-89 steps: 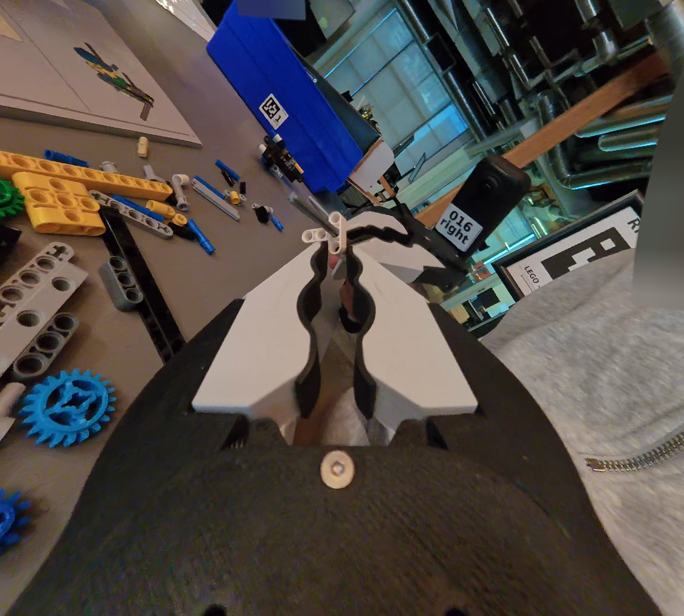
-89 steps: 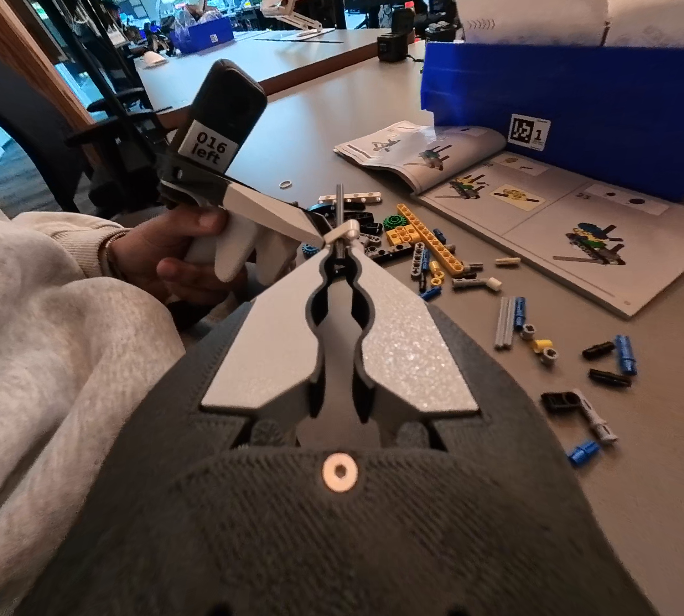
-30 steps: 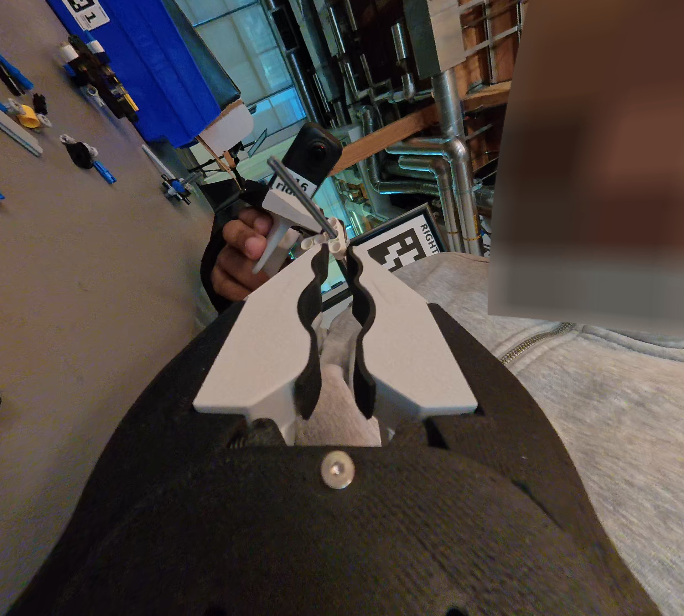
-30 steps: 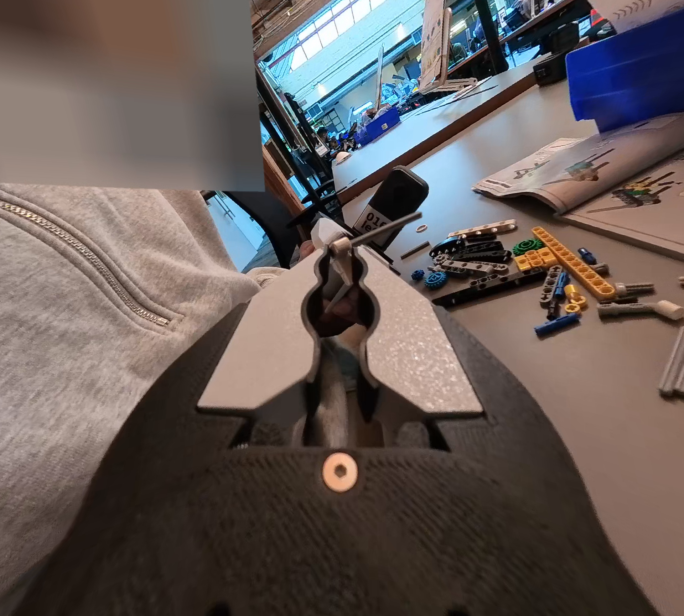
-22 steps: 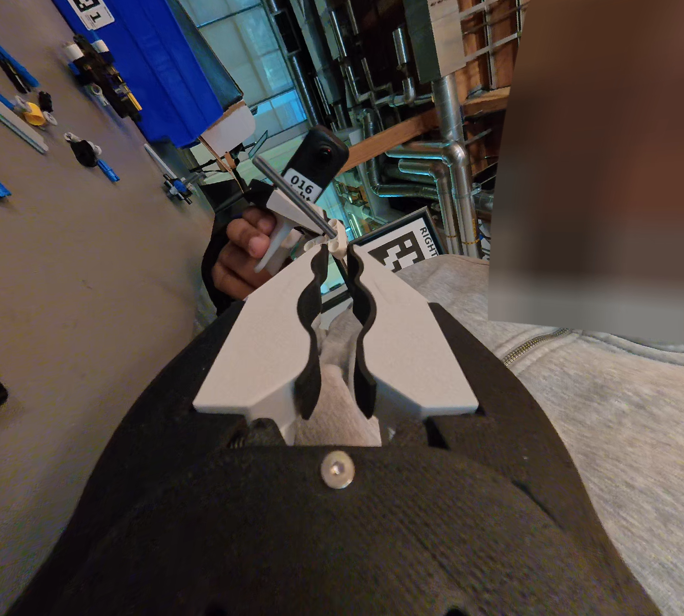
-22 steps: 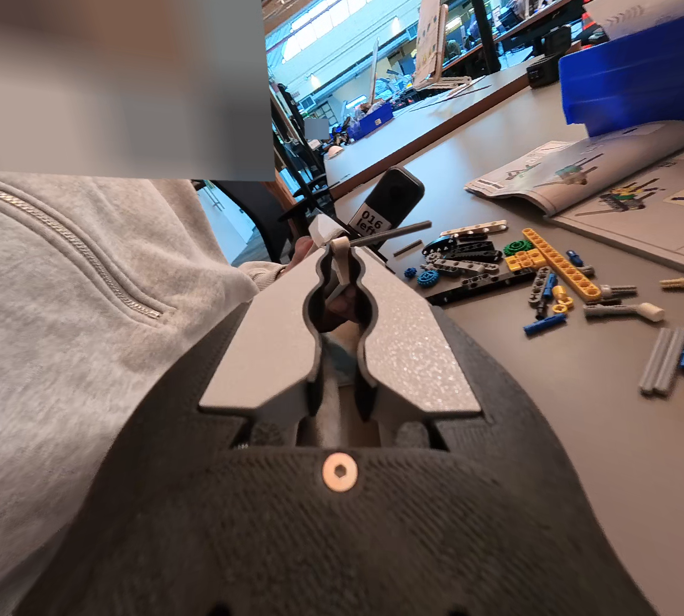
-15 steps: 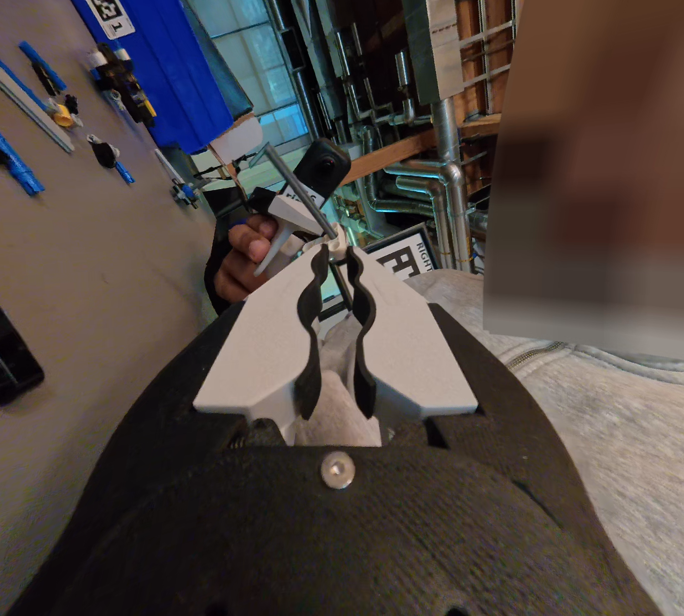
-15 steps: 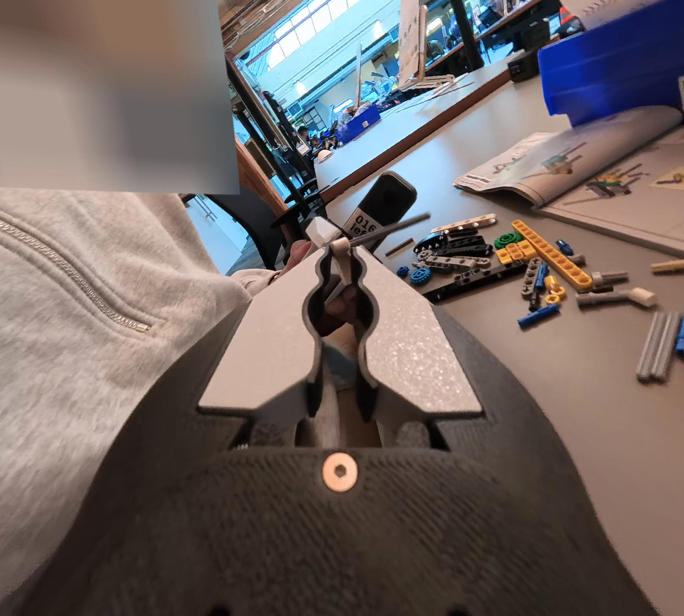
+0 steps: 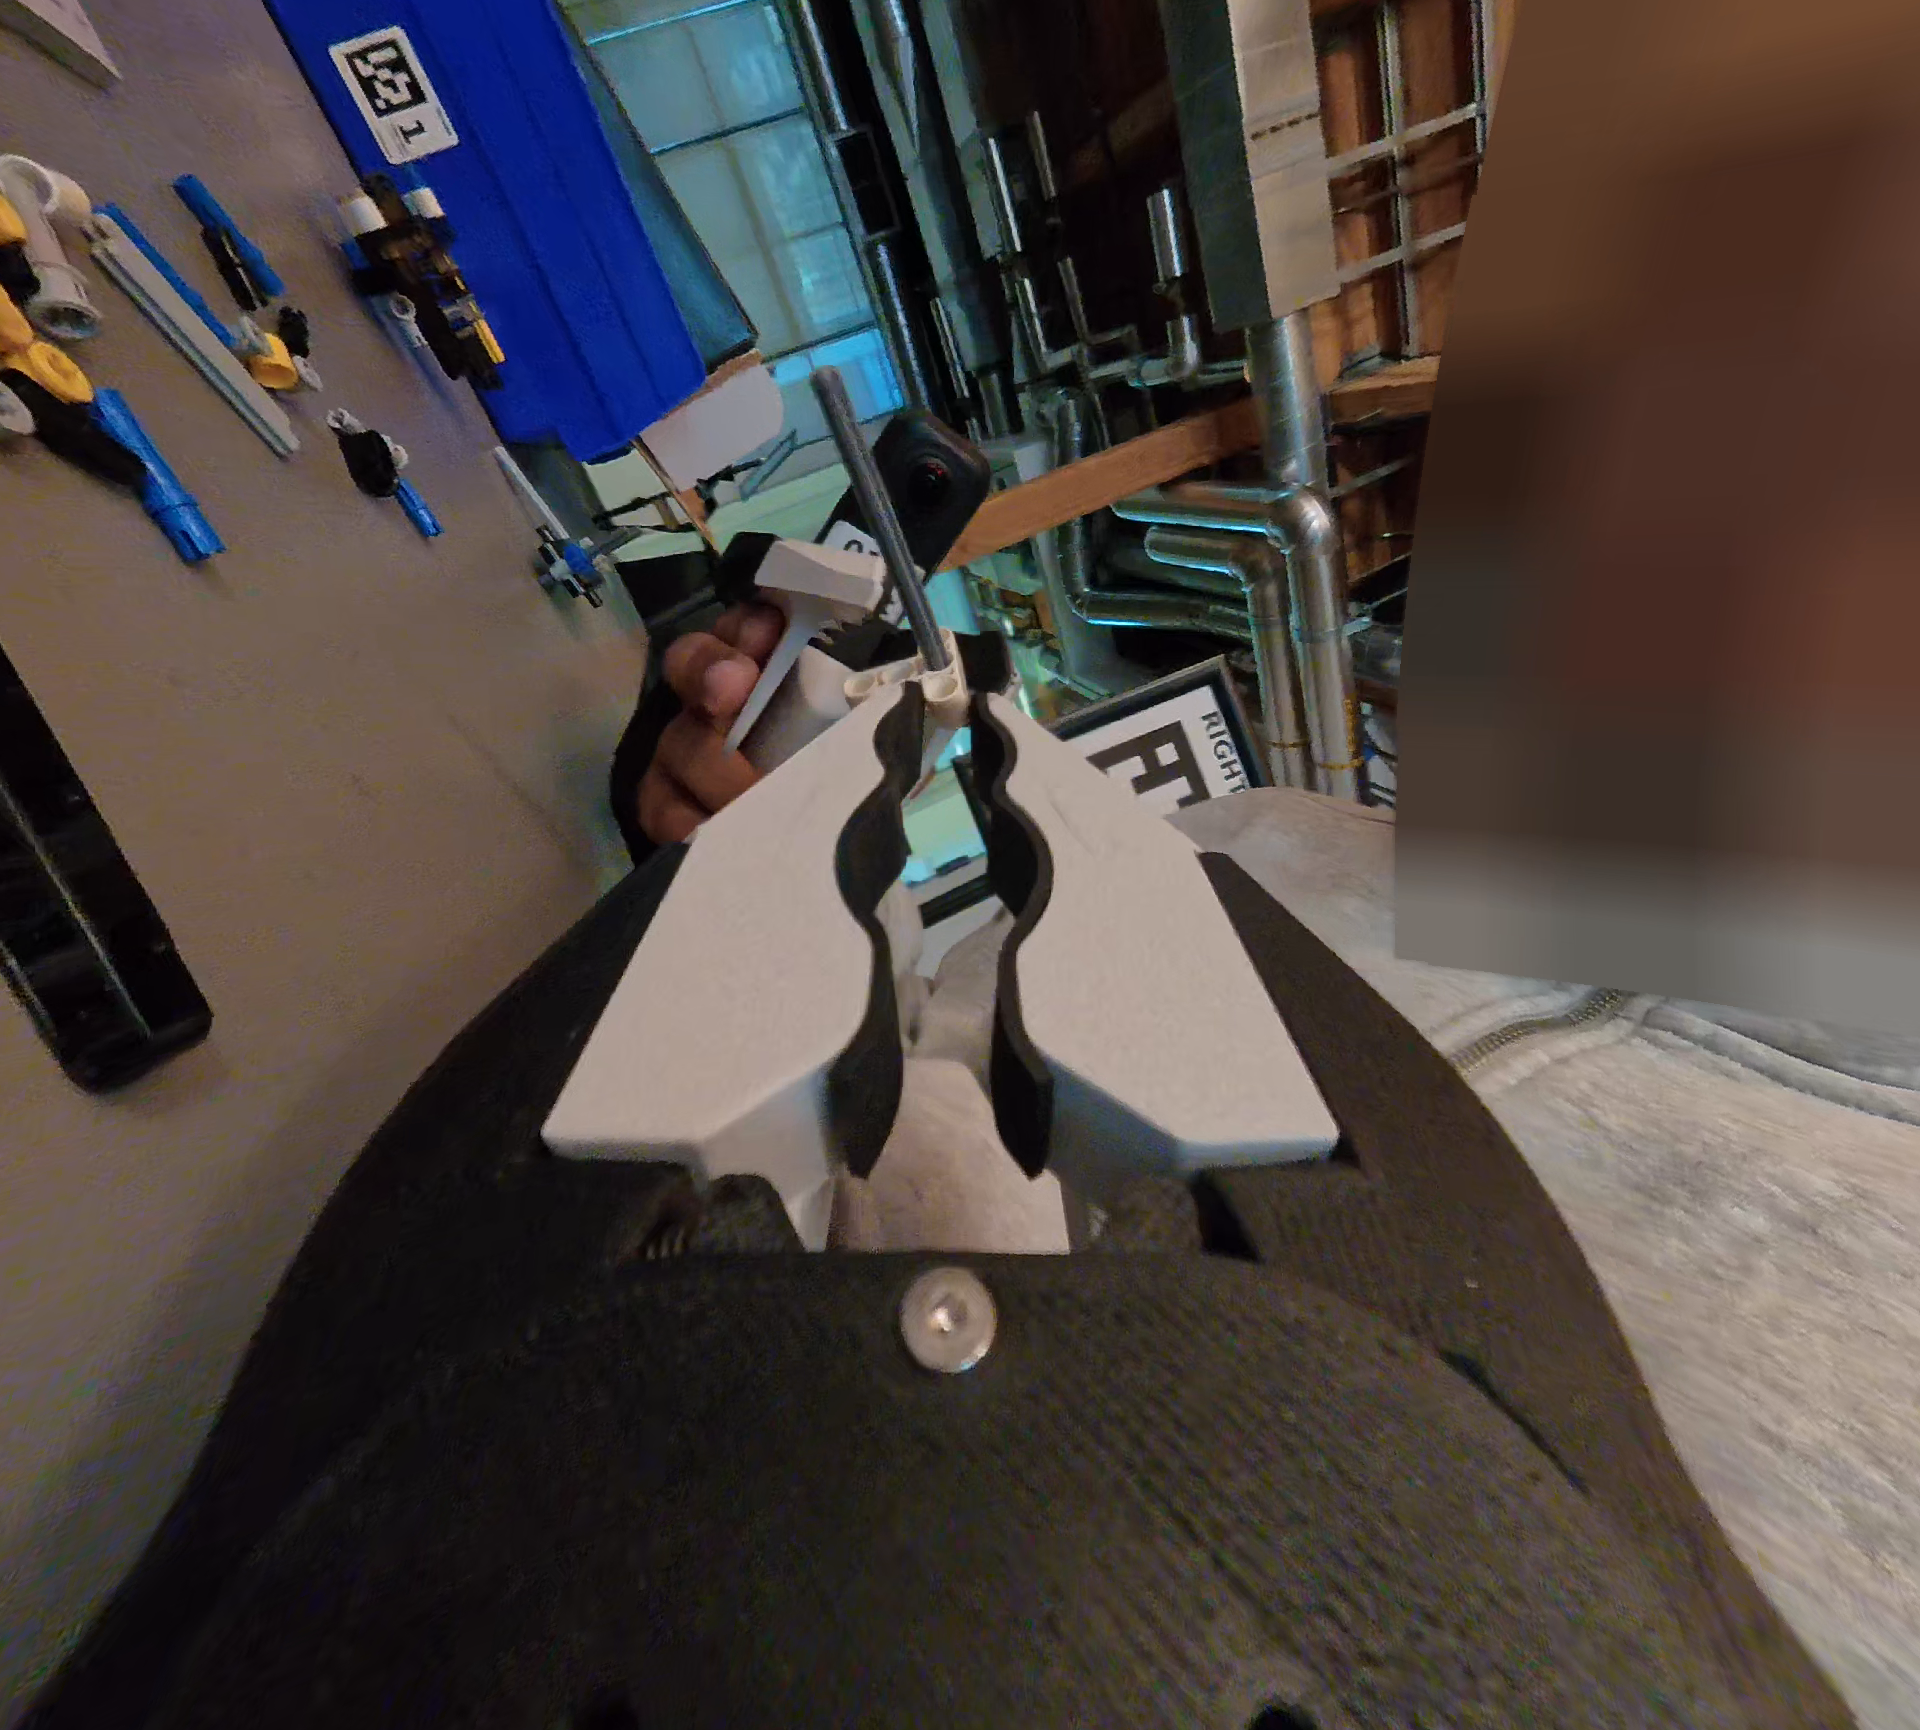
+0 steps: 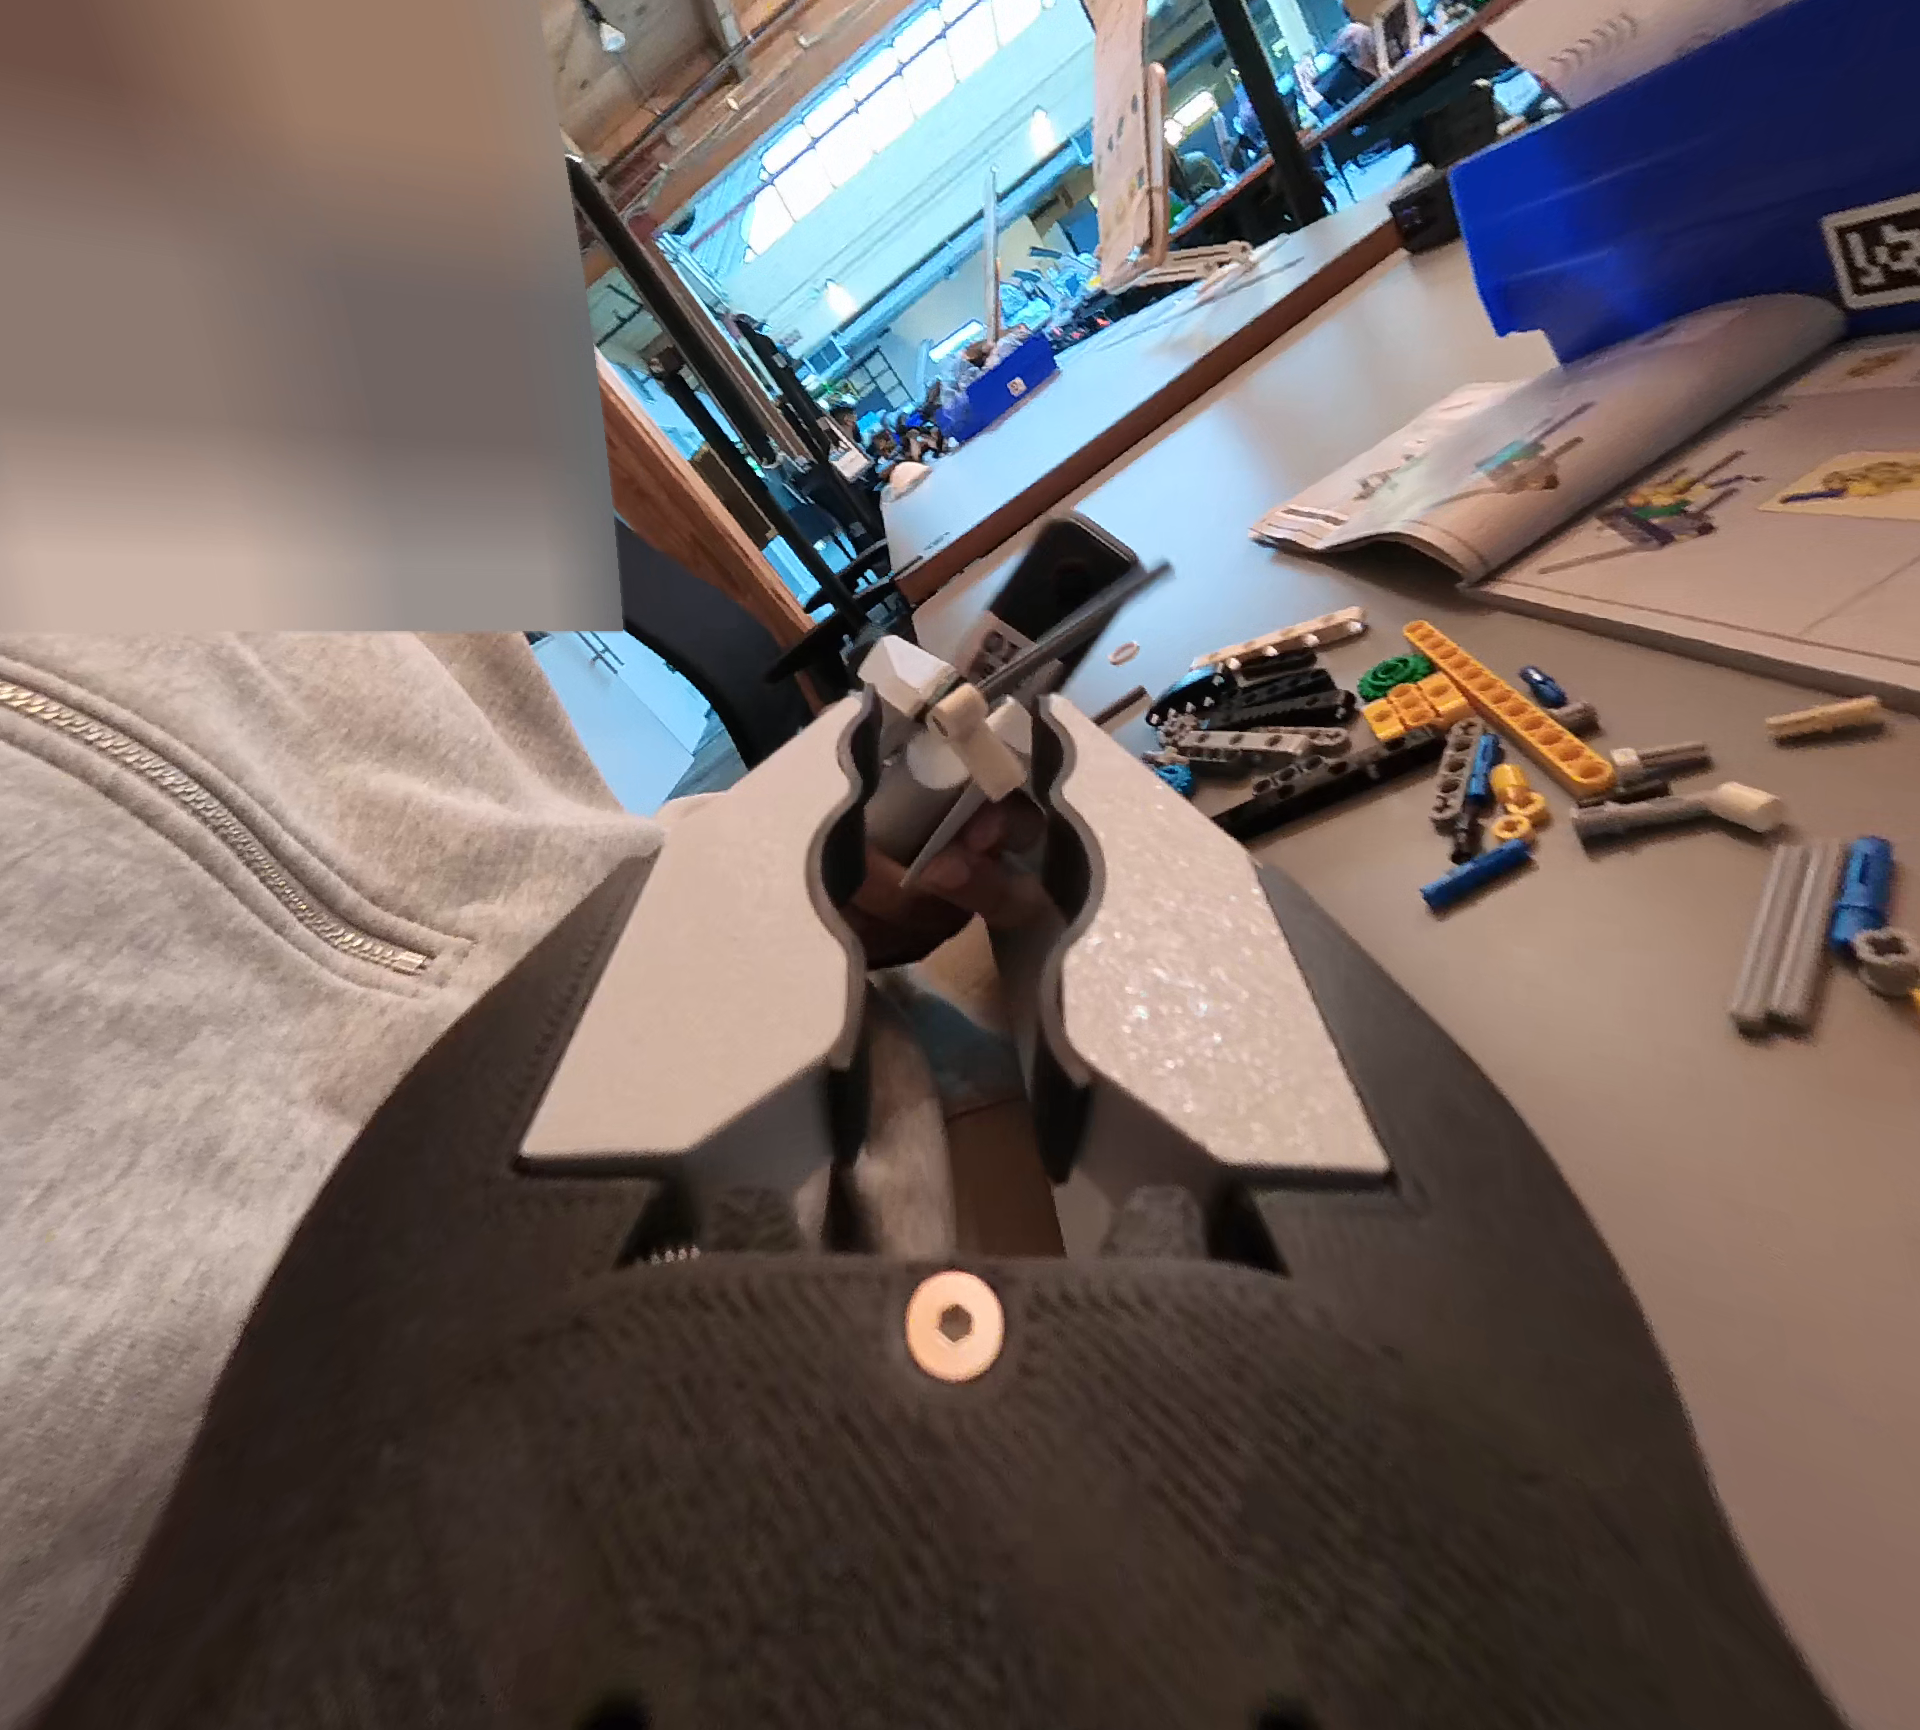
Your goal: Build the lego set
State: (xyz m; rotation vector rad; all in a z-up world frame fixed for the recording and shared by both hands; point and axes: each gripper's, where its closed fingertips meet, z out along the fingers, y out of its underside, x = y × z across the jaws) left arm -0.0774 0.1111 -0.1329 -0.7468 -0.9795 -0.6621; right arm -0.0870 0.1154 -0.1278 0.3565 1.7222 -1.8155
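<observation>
Left wrist view: my left gripper (image 9: 943, 701) is pinching a white connector (image 9: 928, 691), a grey axle (image 9: 883, 517) standing through it.

Right wrist view: my right gripper (image 10: 951, 724) is gaping, jaws parted around the connector (image 10: 964, 730) without gripping; loose pieces (image 10: 1455, 745) are lying on the table (image 10: 1558, 1213).

Your left gripper (image 9: 943, 712): black textured body, pale angular fingers (image 9: 748, 953) with wavy black pads, one silver screw (image 9: 947, 1318). Right gripper (image 10: 948, 724) matches. You wear a grey zip sweatshirt (image 10: 208, 901).
</observation>
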